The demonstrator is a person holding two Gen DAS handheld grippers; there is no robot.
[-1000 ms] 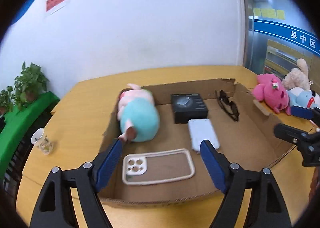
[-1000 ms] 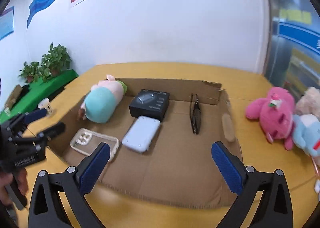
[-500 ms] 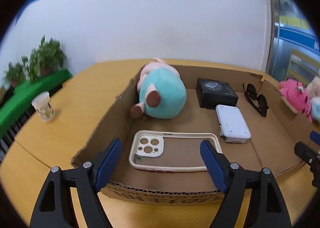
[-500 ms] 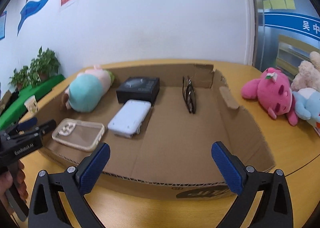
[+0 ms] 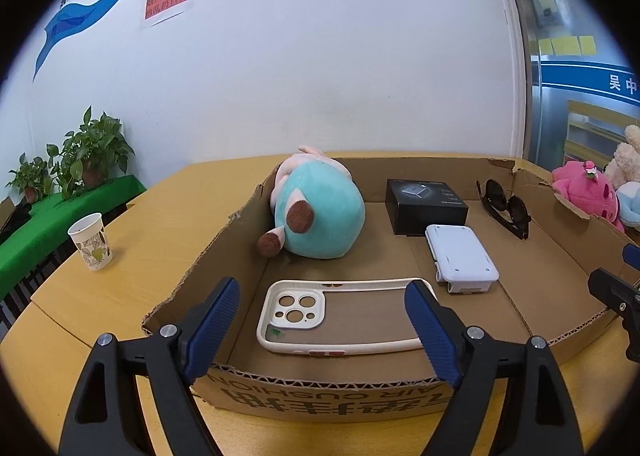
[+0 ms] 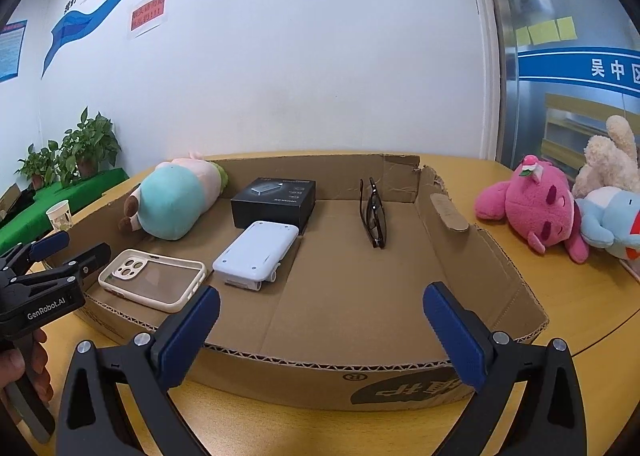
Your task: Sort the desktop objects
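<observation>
Okay, the phone case [image 5: 344,316] lies flat on the floor of the cardboard box [image 5: 560,240], just inside the near wall at the left end, and it sits right ahead of my left gripper [image 5: 328,320]. That gripper is spread wide with nothing in it, hovering over the near rim. Just right of the case lies the white device [image 5: 460,258], with the black box [image 5: 426,206] touching its far end. The teal plush [image 5: 320,212] lies against the left wall, and the sunglasses [image 5: 506,208] sit further right, well apart.

My right gripper [image 6: 320,330] is wide open too, empty, facing the bare right half of the box floor. Outside the box, on the table [image 6: 580,296] to the right, lie a pink plush [image 6: 532,208] and a blue plush [image 6: 608,224], probably next to be sorted.

The risk, I reckon: the case is thin and flat, so a low approach could catch the near wall and shove the whole box. Its rim may also flex and slip out of my fingers, or I nudge the white device beside it.
</observation>
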